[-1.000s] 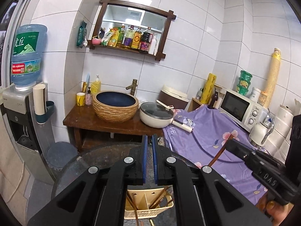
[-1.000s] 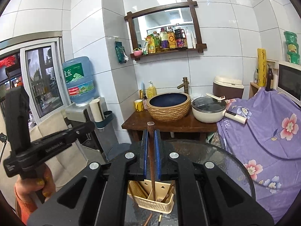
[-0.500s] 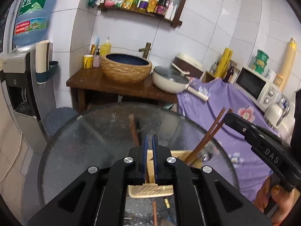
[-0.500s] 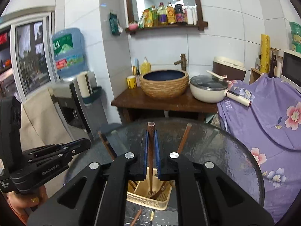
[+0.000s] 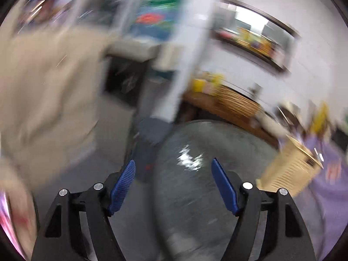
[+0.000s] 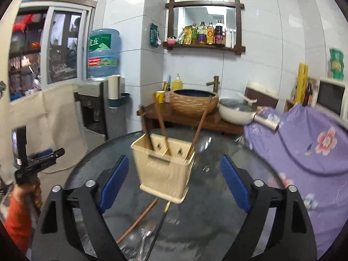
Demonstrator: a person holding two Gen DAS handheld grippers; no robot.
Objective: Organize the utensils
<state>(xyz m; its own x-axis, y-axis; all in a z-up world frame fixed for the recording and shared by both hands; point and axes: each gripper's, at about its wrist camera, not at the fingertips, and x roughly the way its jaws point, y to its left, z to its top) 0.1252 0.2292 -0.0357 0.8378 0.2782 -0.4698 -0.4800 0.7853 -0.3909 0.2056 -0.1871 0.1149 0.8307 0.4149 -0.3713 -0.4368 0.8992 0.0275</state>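
A cream utensil holder [image 6: 163,171] stands on the round glass table [image 6: 217,206]. Three chopsticks [image 6: 161,124] lean upright in it. My right gripper [image 6: 174,158] hovers low just in front of the holder, its jaws opening wide with nothing between the pads. On the glass before it lie a brown chopstick [image 6: 139,217], a dark-handled utensil [image 6: 162,219] and a metal spoon [image 6: 145,232]. My left gripper [image 5: 173,162] is off to the left over the table edge, jaws opening and empty; its view is badly blurred. The holder [image 5: 289,167] shows at that view's right.
A hand in an orange sleeve holds the left gripper [image 6: 43,161] at the far left. Behind the table are a wooden stand with a woven basin [image 6: 193,102] and a white pot [image 6: 237,111], a water dispenser [image 6: 95,108], and a purple floral cloth [image 6: 304,152] at right.
Both grippers went from shut to open. The right one released its chopstick, which now stands in the holder, and dropped lower. The left gripper swung left, away from the holder.
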